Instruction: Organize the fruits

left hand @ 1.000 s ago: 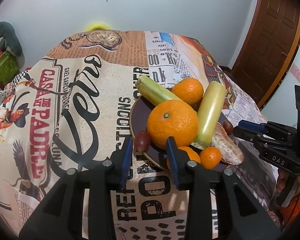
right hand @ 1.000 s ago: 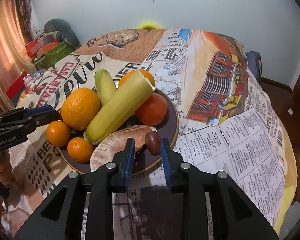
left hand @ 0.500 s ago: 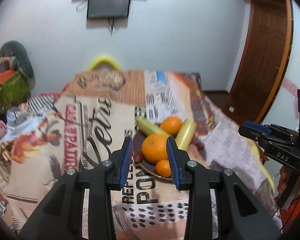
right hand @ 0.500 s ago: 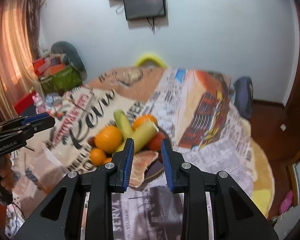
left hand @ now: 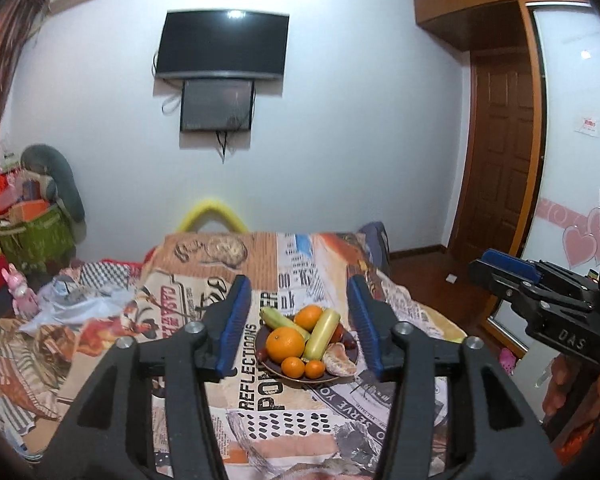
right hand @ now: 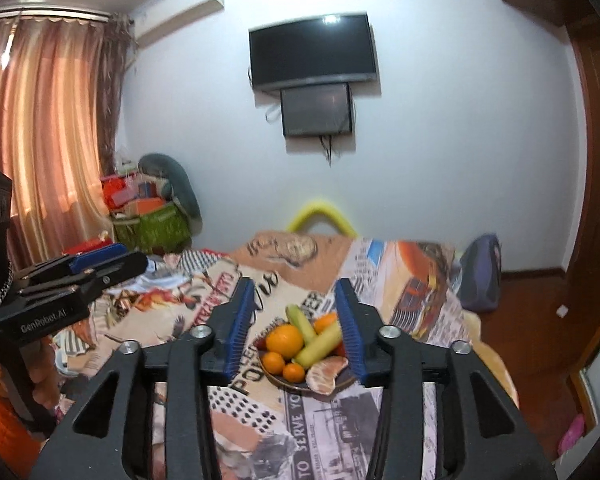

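Bedroom scene: pale wall with a black wall-mounted TV [left hand: 222, 46] and a smaller dark screen [left hand: 217, 105] just under it, brown wooden door [left hand: 500, 152] on the right, peach-coloured curtains [right hand: 40, 140] on the left in the right wrist view. Bed covered with a newspaper-print bedspread [left hand: 204, 304]; yellow curved foam piece [left hand: 212, 212] sticks up behind its far edge. Green storage basket [left hand: 34, 236] stuffed with boxes sits by the wall on the left.

Dark round plate with a gold rim [left hand: 272, 368] sits on the bedspread, roughly centre. On it: large orange [left hand: 285, 345] at front left, second orange [left hand: 308, 317] behind it, two small tangerines [left hand: 293, 367] [left hand: 314, 369] side by side at the front edge, peeled citrus segments [left hand: 340, 360] at front right, yellow-green stalk piece [left hand: 320, 334] lying diagonally across the pile, greener stalk piece [left hand: 278, 318] behind the large orange. Small dark reddish fruits at the plate edges, too small to identify.

Left gripper [left hand: 300, 320]: blue-padded fingers spread wide, nothing between them, held well back from the plate, which shows framed in the gap. Right gripper [right hand: 296, 318]: same, fingers apart, empty, well short of the plate [right hand: 272, 376]. Each gripper also shows at the edge of the other's view, held off to the side of the bed; finger gap is not readable from those side views.
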